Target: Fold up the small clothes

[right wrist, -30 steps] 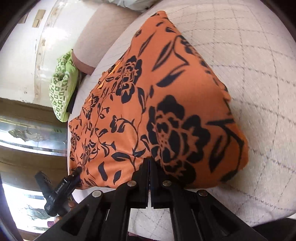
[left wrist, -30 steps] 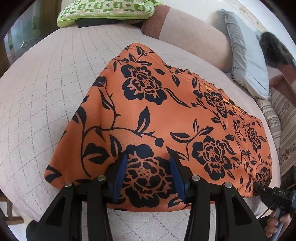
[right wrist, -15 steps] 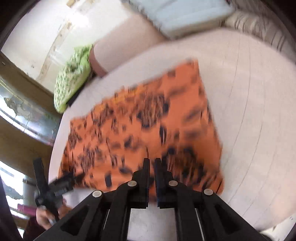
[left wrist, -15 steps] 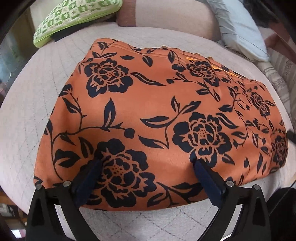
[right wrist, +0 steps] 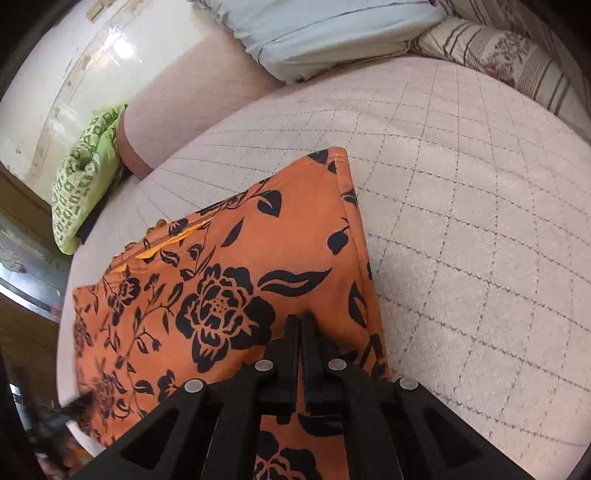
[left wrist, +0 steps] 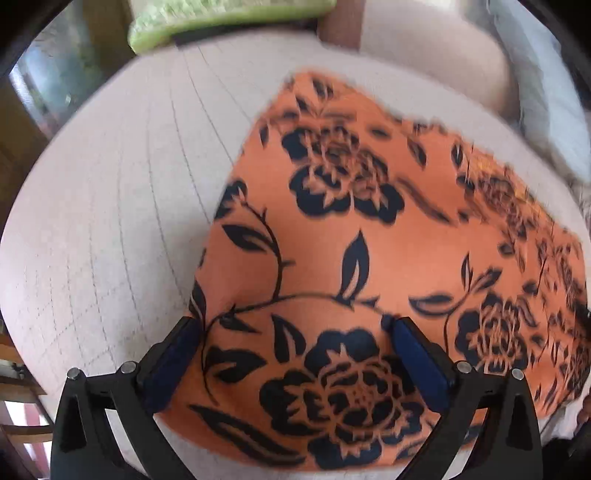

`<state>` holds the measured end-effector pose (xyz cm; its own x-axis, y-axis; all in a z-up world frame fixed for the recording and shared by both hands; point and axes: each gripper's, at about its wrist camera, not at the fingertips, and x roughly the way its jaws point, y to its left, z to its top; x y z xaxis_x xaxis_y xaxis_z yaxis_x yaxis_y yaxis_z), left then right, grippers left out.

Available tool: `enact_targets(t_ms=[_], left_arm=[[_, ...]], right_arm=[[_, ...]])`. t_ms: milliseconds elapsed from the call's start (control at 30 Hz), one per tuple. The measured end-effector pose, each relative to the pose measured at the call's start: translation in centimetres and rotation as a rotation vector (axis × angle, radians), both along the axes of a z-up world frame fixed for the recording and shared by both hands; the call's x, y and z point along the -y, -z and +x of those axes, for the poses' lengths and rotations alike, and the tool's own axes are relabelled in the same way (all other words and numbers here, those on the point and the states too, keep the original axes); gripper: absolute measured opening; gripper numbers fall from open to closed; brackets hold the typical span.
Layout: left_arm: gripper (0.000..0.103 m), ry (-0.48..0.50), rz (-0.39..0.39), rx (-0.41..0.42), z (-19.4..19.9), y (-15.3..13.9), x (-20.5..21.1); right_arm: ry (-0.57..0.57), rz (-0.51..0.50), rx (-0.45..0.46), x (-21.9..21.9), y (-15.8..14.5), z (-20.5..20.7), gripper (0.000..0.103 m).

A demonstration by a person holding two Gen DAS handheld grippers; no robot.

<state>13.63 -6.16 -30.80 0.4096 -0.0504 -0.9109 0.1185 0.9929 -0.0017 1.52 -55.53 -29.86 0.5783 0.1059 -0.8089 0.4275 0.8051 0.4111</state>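
Observation:
An orange garment with black flowers lies spread on the quilted pale bed cover. My left gripper is open wide, its blue pads either side of the garment's near left corner, just over the cloth. In the right wrist view the garment lies flat, its right hem running up the middle. My right gripper is shut, its black fingers pressed together over the cloth near that hem. I cannot tell whether cloth is pinched between them.
A green patterned cushion lies at the far left of the bed. A light blue pillow and a striped floral pillow lie at the head. A pinkish bolster runs behind the garment. The bed edge is near.
My left gripper has moved left toward the garment's corner, its jaws somewhat narrower than half a second ago. My right gripper has swung over the garment's right side and stays shut.

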Motion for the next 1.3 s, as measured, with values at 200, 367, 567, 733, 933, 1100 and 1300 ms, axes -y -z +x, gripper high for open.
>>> enact_targets(t_ms=[200, 367, 567, 733, 933, 1100, 1300], left_arm=[[0.103, 0.025, -0.001, -0.023, 0.4, 0.1, 1.3], [0.103, 0.053, -0.009, 0.045, -1.2, -2.5, 0.3], [0.103, -0.016, -0.067, 0.119, -4.5, -5.6, -5.3], [0.103, -0.145, -0.124, 0.068, -6.3, -4.2, -12.1], [0.103, -0.249, -0.222, -0.039, -7.6, -2.1, -14.6], [0.103, -0.191, -0.284, -0.072, -7.2, -2.4, -11.7], [0.103, -0.185, -0.304, -0.174, -4.1, -1.8, -11.8]], right_arm=[[0.041, 0.067, 0.034, 1.0, 0.2, -0.4, 0.002], [0.009, -0.08, 0.155, -1.8, -3.2, -2.5, 0.007], [-0.115, -0.06, 0.273, -6.8, -5.3, -5.7, 0.007], [-0.208, -0.021, 0.251, -10.9, -4.5, -6.4, 0.007], [-0.264, -0.015, 0.066, -13.5, -0.3, -4.3, 0.008], [-0.259, 0.008, 0.107, -13.2, -0.9, -4.6, 0.007], [-0.26, 0.036, 0.108, -12.5, -0.3, -4.1, 0.007]])
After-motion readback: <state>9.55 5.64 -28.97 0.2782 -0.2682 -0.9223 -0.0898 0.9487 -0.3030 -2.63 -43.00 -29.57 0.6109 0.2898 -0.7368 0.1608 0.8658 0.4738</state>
